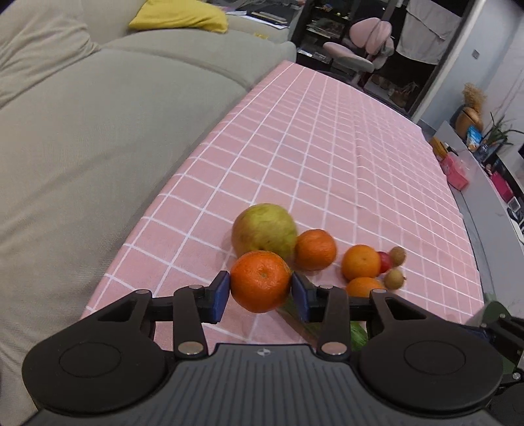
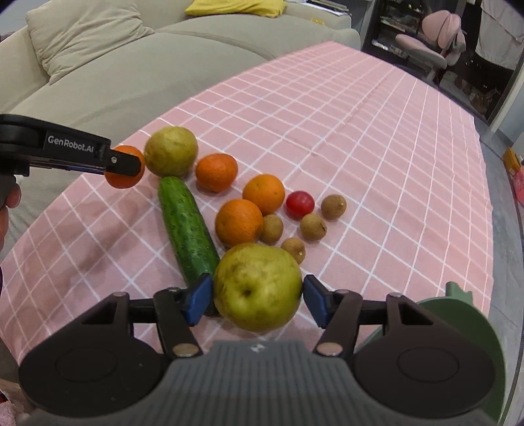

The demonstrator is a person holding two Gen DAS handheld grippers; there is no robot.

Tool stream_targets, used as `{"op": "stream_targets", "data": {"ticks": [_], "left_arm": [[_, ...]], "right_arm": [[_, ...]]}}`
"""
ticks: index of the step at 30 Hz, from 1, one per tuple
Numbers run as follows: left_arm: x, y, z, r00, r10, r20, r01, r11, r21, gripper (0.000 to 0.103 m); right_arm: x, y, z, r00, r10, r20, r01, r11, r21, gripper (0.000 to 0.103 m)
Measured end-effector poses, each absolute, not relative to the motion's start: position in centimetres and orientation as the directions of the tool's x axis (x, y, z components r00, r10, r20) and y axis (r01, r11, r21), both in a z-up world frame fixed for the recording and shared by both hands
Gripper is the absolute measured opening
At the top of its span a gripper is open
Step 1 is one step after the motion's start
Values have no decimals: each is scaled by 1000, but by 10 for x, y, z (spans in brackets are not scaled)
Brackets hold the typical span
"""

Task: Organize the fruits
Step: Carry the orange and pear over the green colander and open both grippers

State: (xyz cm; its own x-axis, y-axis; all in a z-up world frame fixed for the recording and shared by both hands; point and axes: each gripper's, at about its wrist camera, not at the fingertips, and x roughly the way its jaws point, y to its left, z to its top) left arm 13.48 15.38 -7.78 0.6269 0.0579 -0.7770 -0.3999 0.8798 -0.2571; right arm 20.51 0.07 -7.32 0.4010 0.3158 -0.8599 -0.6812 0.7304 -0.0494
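Nearest to us, the right claw [image 2: 257, 296] grips a green apple [image 2: 257, 286], just before the cucumber [image 2: 186, 226], whose long axis runs away from us. Left of the cucumber's far end, the left claw [image 1: 260, 291] grips an orange [image 1: 260, 281]. The green bowl [image 2: 471, 327] at right is cut off.

We see a tabletop [image 1: 327, 147] under a pink cloth ruled with white grid lines, standing just beside a grey-beige sofa [image 1: 82, 131]. A yellow cushion [image 1: 180, 16] lies on the sofa's far end, and a loose grey-beige pillow [image 2: 85, 36] leans against its back. Beyond the tabletop's far edge we find a pale pink swivel chair [image 1: 363, 42] before dark shelving. A low grey ledge [image 1: 475, 170] at right carries a pink box [image 1: 455, 170] and potted plants.
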Motion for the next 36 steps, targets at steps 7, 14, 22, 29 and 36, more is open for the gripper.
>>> {"op": "stream_targets", "data": {"ticks": [7, 14, 22, 29, 36], "left_arm": [[121, 119, -46, 653, -20, -757, -285, 920, -270, 46], [114, 81, -18, 656, -161, -738, -145, 932, -333, 46], [121, 12, -9, 613, -313, -725, 78, 937, -339, 46], [133, -41, -26, 523, -373, -766, 231, 927, -294, 46], [144, -73, -53, 413, -372, -831, 313, 915, -254, 46]], "right_arm": [[185, -11, -44, 432, 343, -834, -674, 737, -47, 58], [162, -47, -13, 440, 364, -821, -661, 750, -22, 58], [149, -101, 6, 466, 308, -829, -612, 789, -50, 58], [149, -144, -6, 428, 248, -869, -593, 803, -63, 58], [159, -163, -34, 380, 200, -903, -601, 795, -77, 58]]}}
